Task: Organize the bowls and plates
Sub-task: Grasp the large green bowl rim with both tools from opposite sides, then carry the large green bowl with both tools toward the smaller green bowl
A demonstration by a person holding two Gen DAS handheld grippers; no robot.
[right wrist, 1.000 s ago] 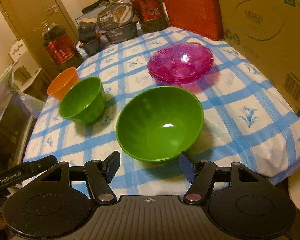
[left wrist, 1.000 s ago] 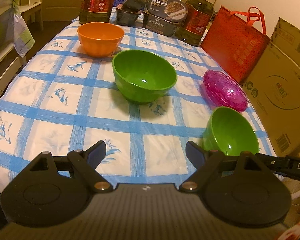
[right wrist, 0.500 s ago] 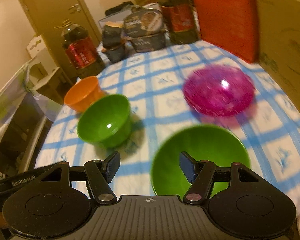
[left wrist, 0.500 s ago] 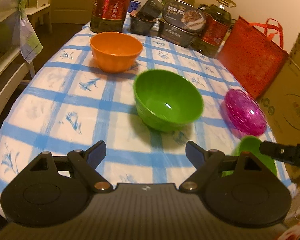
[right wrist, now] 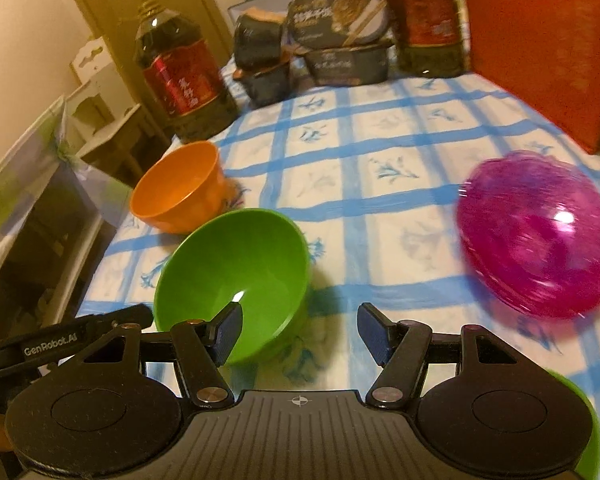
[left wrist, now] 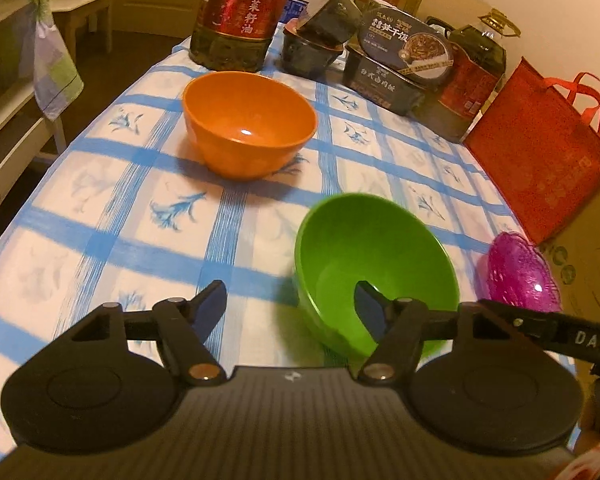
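Since a second ago, we are seeing both cameras sliding across the checked worktop [left wrist: 100,216] toward the orange bowl [left wrist: 249,124]. Through the left wrist view, the left hand-held gripper [left wrist: 290,306] is closing with nothing pressed between its pads, its right finger showing over a green bowl [left wrist: 374,256]. Through the right wrist view, the right hand-held gripper [right wrist: 300,330] is hanging apart and empty, green bowl [right wrist: 232,272] behind its left finger, pink plates [right wrist: 538,234] sitting blurred at right.

Left gripper [left wrist: 290,306] matte black, ribbed body, silver pivot screws, blue-padded jaws, right gripper [right wrist: 300,330] alike
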